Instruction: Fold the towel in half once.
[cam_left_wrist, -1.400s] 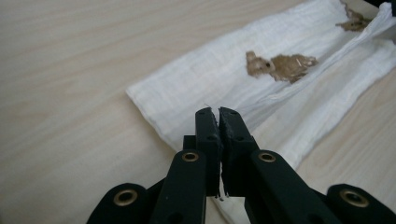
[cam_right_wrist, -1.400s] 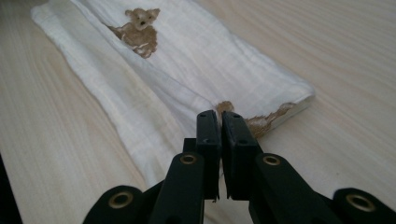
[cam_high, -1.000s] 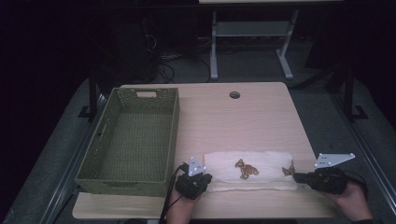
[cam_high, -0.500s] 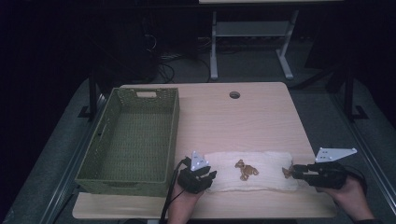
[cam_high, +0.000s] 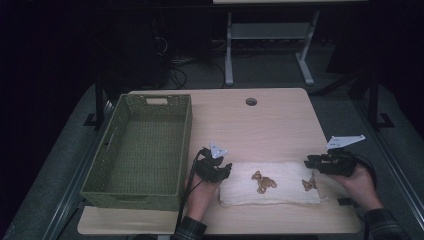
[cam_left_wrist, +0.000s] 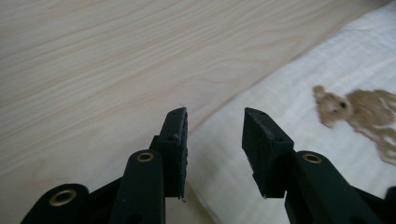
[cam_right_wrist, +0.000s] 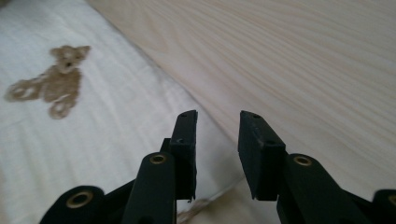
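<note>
I see the folded white towel (cam_high: 272, 190) lying at the lower middle of the frame on the bench (cam_high: 280, 125), long axis left to right. My left hand-held gripper (cam_high: 216, 169) and right hand-held gripper (cam_high: 325, 162) sit at its 2 short ends, both jaws just opened with nothing between them, equally near.

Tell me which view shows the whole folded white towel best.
The high view: the folded white towel lies whole on the table, both bear prints visible. The left gripper view shows one edge and one bear; the right gripper view shows another corner and bear.
</note>
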